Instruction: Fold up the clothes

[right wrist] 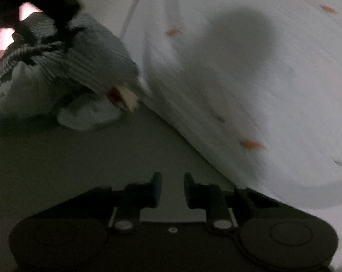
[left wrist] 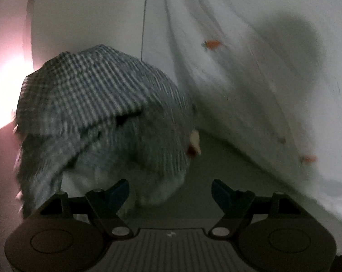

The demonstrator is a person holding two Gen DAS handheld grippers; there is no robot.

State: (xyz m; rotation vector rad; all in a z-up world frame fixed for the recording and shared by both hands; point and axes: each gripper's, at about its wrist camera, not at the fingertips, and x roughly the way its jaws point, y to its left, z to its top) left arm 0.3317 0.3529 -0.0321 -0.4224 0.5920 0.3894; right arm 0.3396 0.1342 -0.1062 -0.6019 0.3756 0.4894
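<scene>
Hand-held gripper, left (left wrist: 170, 191), hovers low over the tabletop (left wrist: 200, 195) with its jaws spread wide and nothing between them; the right hand-held gripper (right wrist: 172, 189) is likewise empty, its fingers standing a narrow gap apart above bare tabletop (right wrist: 80, 158). Neither is holding cloth, which suggests both are positioned for an approach rather than a fold. Ahead of the left gripper, and touching its left finger in that view, lies a crumpled checked garment (left wrist: 98, 104), bunched in a rounded heap with its pale lining (left wrist: 152, 181) turned outward; in the right view the same heap (right wrist: 64, 68) sits well to the upper left. So balled up, it shows no readable long axis or heading, and a small red-and-cream tag (left wrist: 194, 146) marks its near right edge. Beside it, a white cloth with small orange carrot motifs (left wrist: 250, 90) runs diagonally across the right side, its edge bordering the bare tabletop.
</scene>
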